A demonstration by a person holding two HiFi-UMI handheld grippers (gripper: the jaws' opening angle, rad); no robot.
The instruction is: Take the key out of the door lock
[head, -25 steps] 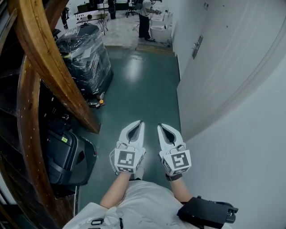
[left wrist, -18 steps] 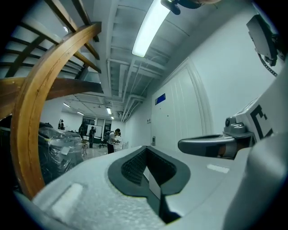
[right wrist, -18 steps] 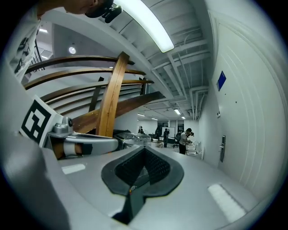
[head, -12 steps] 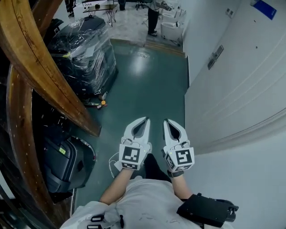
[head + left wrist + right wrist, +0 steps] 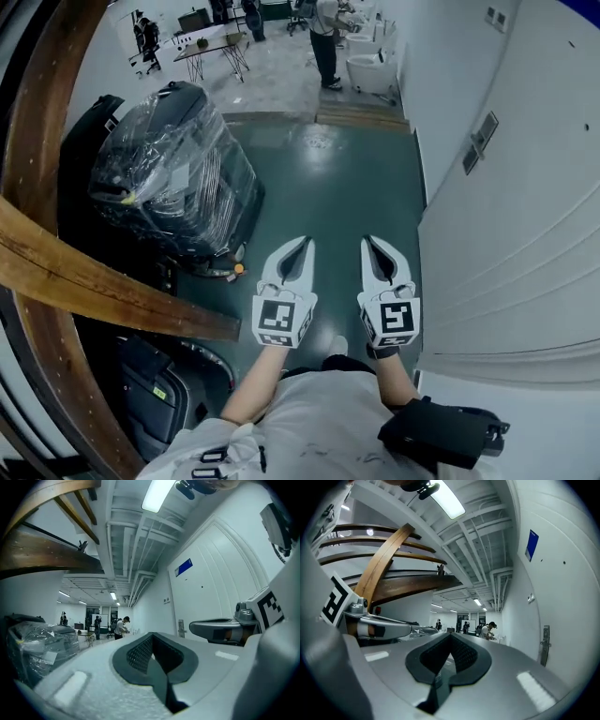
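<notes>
Both grippers are held side by side in front of my body over the green floor (image 5: 347, 187). My left gripper (image 5: 302, 242) is shut with nothing in it, and my right gripper (image 5: 368, 241) is shut and empty too. The white door (image 5: 525, 187) runs along the right wall, well apart from the right gripper. A grey lock plate with a handle (image 5: 480, 141) sits on it further down the corridor, also seen small in the left gripper view as the lock plate (image 5: 181, 627) and in the right gripper view as the lock plate (image 5: 544, 644). No key can be made out at this distance.
A black load wrapped in clear plastic (image 5: 173, 178) stands left of the corridor. Curved wooden beams (image 5: 94, 281) cross the left side, with a black case (image 5: 155, 394) under them. A person (image 5: 326, 37) stands at the far end near white fixtures (image 5: 370, 70).
The view has swung: the door now lies more along the right, and the wrapped load sits nearer the middle. Both grippers stayed shut and side by side.
</notes>
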